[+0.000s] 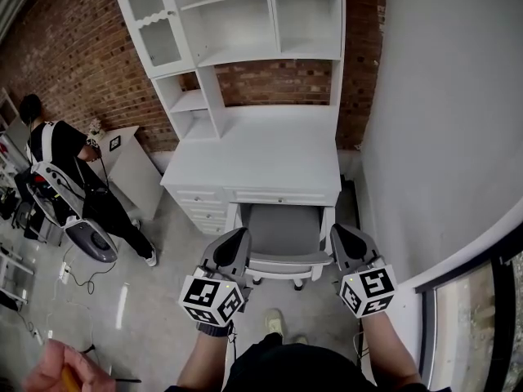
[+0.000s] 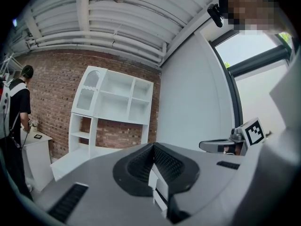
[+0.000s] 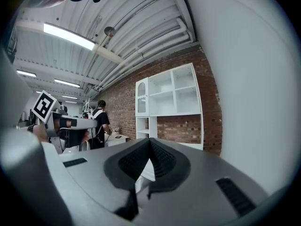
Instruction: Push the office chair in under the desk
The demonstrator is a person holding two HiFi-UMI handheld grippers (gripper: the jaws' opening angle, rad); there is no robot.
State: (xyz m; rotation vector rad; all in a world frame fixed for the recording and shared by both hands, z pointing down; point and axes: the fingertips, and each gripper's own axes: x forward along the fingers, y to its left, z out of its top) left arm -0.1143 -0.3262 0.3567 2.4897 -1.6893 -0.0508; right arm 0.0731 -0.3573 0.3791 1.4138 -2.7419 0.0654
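Office chair (image 1: 283, 233) sits at the lower middle of the frame, its grey seat partly tucked into the knee gap of the white table (image 1: 278, 158), so the push looks unfinished. Left tongs (image 1: 238, 239) and right tongs (image 1: 338, 233), both closed on nothing, flank its near edge, one at each end. They seem placed to press rather than grasp, though I cannot tell whether they touch it.

This looks like an industrial studio or lab with a home-office corner staged in it. A bare brick wall (image 1: 73, 47), concrete floor (image 1: 155, 309), exposed ceiling pipes (image 2: 94, 44) and strip lights (image 3: 70, 36) surround a white desk (image 1: 278, 158) with a shelf unit (image 1: 237, 15). Cables (image 1: 79, 281) trail across the floor near a person (image 1: 61, 158) wearing equipment.
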